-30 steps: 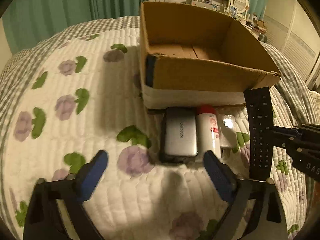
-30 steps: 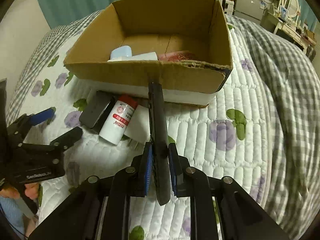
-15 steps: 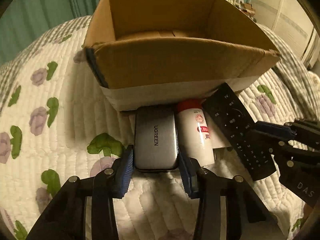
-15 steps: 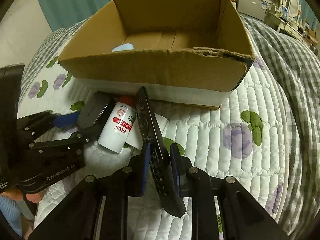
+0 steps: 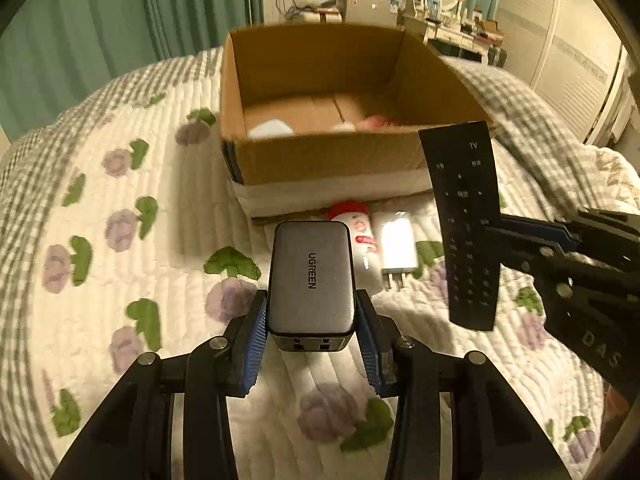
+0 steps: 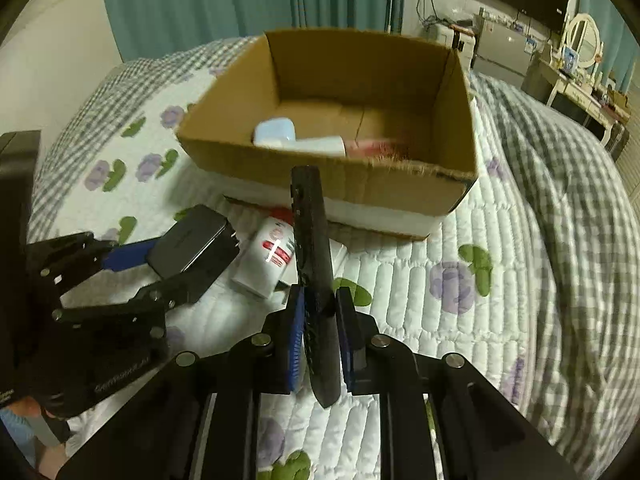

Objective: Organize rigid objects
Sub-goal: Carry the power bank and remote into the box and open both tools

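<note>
So both claws are loaded up now. A second ago the left claw was spread wide over the quilt with nothing in it; half a second ago it had closed in around the grey UGREEN charger as it lay flat on the bed, and now it's clenched on the charger's two long sides with the thing lifted clear of the quilt, pointing at the cardboard box.

The right claw is gripping the black TV remote near its lower end, like it was in the earlier frames, but the remote has swung back up from its slant and now stands nearly upright at the box's near right corner.

Left behind on the bed, just in front of the box's near wall, are the white bottle with the red cap and the small white plug adapter to its right. The box already holds a pale blue thing and something pinkish.

My read: two of the four loose items are picked, so next up is carrying both over the near wall and dropping them in. The remote is long and held low, so it could tip.
</note>
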The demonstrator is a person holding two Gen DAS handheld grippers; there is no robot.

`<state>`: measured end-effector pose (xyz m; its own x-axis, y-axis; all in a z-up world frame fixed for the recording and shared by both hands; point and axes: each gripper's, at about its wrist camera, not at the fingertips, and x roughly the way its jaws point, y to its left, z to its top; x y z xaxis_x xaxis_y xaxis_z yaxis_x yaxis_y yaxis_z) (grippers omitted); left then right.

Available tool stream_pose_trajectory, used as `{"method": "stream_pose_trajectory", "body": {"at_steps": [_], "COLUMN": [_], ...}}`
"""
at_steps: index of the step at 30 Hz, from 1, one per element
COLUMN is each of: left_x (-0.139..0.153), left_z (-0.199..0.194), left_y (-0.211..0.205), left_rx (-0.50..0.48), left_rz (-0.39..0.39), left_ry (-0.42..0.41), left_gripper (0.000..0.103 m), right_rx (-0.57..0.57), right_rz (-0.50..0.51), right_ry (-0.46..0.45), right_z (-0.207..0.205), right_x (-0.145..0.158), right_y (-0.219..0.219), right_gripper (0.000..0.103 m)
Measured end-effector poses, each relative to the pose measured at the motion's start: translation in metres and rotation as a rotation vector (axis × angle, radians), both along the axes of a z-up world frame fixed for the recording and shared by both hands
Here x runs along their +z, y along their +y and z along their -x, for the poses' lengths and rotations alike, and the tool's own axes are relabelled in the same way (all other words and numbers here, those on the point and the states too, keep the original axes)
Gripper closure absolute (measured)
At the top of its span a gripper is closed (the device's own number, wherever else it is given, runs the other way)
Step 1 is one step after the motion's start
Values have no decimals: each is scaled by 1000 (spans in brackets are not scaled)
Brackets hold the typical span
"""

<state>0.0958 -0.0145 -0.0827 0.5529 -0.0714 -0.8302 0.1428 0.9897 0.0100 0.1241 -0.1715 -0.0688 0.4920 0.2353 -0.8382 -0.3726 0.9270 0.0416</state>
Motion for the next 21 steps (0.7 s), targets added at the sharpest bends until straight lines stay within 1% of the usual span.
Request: {"method": "stream_pose_trajectory", "body": {"at_steps": [4,7,11,17,21], "left_x": [28,49,80,112,119], "left_z": [9,9,4,-27,-58], "left_y": [0,-1,2,3,1], "left_rx": [6,16,42,64,73], "left_rz": [7,10,46,59,53], "left_ry": [-48,-90,-144,-210,-231], "left_gripper": [61,61,61,61,61], "right_rx": [1,7,18,25,24], "right_rz": [-18,-16,-9,13,21], "right_ry": [-46,-100,-166,-250,-273], "right_z": [10,12,5,-25,-57], "right_x": [31,62,103,146,159], "right_y": [-2,-1,-5,-5,-7], "right_gripper": [88,88,88,88,88]}}
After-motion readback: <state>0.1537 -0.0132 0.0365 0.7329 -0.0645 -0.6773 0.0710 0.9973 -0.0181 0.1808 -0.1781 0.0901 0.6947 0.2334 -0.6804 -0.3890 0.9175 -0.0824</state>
